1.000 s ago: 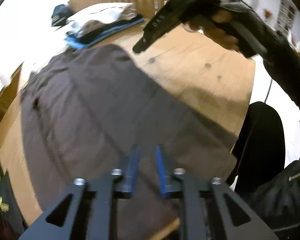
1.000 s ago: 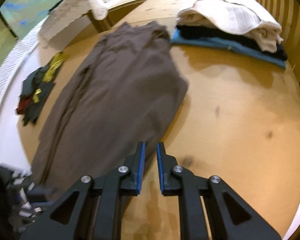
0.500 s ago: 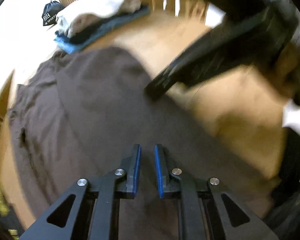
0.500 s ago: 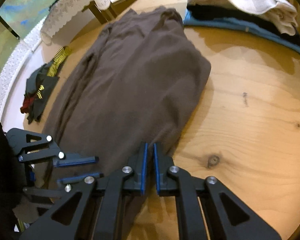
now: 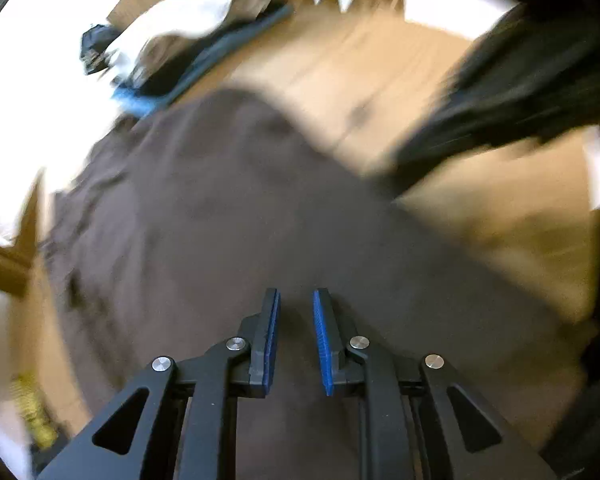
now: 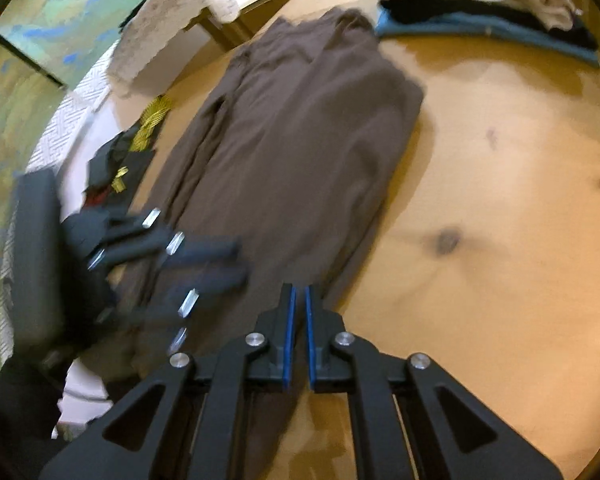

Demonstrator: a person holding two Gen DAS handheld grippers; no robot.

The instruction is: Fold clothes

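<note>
Left jaws parted above the brown garment (image 6: 300, 152); right jaws nearly closed, perhaps pinching its edge.

Brown garment (image 6: 300, 152) on wooden table (image 6: 500, 200)

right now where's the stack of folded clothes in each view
Left wrist view: the stack of folded clothes sits upper left, blurred, beyond the far end of the brown garment.
Right wrist view: the stack lies at the top right, past the garment's far end.
Shared landmark: the blue bottom layer beside the garment's far end, also seen here.
</note>
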